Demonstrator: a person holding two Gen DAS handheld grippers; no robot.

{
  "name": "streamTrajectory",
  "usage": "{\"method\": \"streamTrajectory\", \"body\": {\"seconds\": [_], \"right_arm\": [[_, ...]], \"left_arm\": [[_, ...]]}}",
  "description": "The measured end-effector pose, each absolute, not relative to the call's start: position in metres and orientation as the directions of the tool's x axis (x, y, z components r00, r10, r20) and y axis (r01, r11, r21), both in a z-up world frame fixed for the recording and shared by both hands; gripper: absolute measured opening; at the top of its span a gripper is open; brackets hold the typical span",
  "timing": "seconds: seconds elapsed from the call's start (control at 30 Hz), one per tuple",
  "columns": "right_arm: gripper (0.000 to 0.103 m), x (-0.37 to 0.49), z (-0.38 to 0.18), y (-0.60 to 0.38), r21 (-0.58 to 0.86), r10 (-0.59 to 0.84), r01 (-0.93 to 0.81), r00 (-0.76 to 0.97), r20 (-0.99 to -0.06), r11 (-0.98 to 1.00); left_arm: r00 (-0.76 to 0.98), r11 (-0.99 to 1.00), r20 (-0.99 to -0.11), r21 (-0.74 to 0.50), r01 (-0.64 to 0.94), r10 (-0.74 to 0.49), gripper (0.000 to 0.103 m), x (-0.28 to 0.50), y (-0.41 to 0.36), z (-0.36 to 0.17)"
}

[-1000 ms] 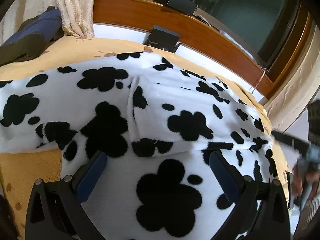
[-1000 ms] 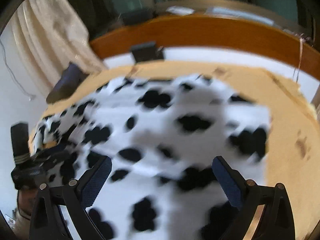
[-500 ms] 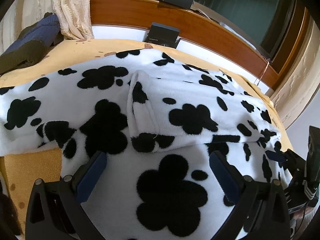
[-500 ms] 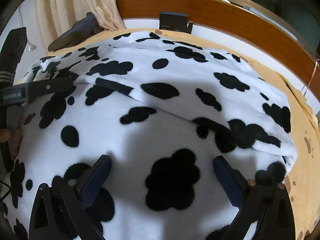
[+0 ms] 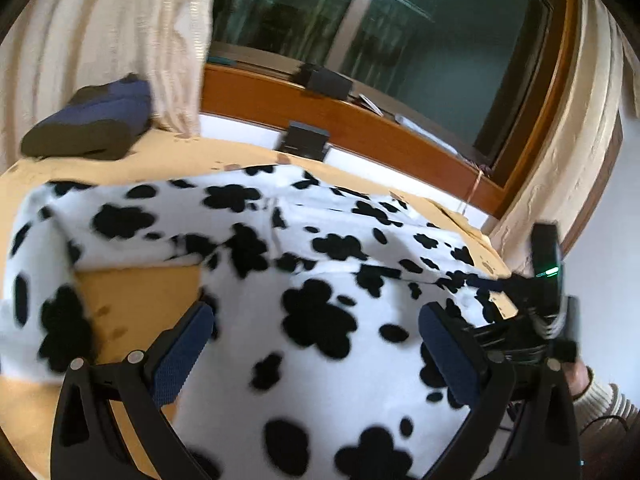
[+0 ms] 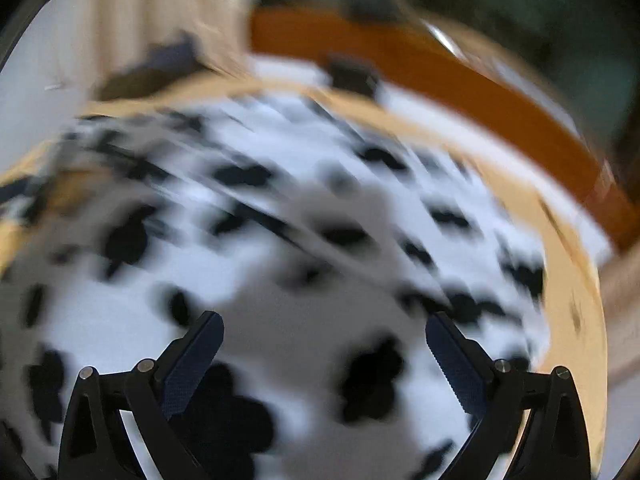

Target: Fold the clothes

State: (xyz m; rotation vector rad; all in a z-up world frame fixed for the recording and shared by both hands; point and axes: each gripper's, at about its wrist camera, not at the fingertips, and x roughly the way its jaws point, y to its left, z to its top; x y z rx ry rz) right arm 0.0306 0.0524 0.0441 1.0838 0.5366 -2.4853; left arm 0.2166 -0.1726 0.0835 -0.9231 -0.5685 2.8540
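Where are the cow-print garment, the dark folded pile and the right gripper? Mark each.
cow-print garment (image 5: pixel 320 312): left wrist view, black blotch mid-cloth.
dark folded pile (image 5: pixel 92 128): left wrist view, its blue top.
right gripper (image 6: pixel 322 344): right wrist view, between its open fingertips.

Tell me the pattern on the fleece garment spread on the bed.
White with black blotches, like cowhide, on the fleece garment; clearest in the left wrist view.

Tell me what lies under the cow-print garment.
The cow-print garment lies on a tan surface, bare in the gap between its folds. Anything else beneath is covered.
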Motion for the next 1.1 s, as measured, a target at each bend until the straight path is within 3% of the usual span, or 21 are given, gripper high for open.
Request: {"method": "streamTrajectory", "body": {"seconds": [0.2,0.47,0.57,0.63,0.77,1.03,1.1], "right_arm": [[0.103,0.071,0.067,-0.079,-0.195,-0.482,0.793,-0.523,-0.703,-0.577],[0.102,0.097,0.048,-0.198,-0.185,-0.594,0.921,-0.366,-0.716,-0.344],[0.09,0.106,0.037,-0.227,-0.173,-0.603,0.945,-0.311,-0.734,-0.278],[0.075,0.115,0.029,-0.247,-0.199,-0.594,0.952,-0.301,-0.746,-0.233],[0.07,0.127,0.018,-0.274,-0.238,-0.58,0.958,-0.286,-0.763,-0.159],[0.038,0.133,0.001,-0.314,-0.284,-0.527,0.956,-0.278,-0.803,-0.073],[0.036,0.132,-0.002,-0.321,-0.291,-0.51,0.954,-0.284,-0.812,-0.067]], "left_arm": [[-0.857,-0.903,-0.5,-0.414,0.109,0.126,0.103,0.274,-0.212,0.086],[-0.82,-0.793,-0.538,-0.404,0.456,-0.198,0.103,0.368,-0.311,0.066],[-0.778,-0.75,-0.579,-0.397,0.529,-0.243,0.103,0.384,-0.332,0.053],[-0.765,-0.733,-0.592,-0.397,0.552,-0.255,0.103,0.391,-0.34,0.046],[-0.752,-0.722,-0.601,-0.391,0.571,-0.269,0.103,0.401,-0.343,0.039],[-0.729,-0.694,-0.62,-0.388,0.606,-0.29,0.103,0.412,-0.353,0.031],[-0.728,-0.695,-0.619,-0.383,0.608,-0.296,0.103,0.412,-0.353,0.032]]}}
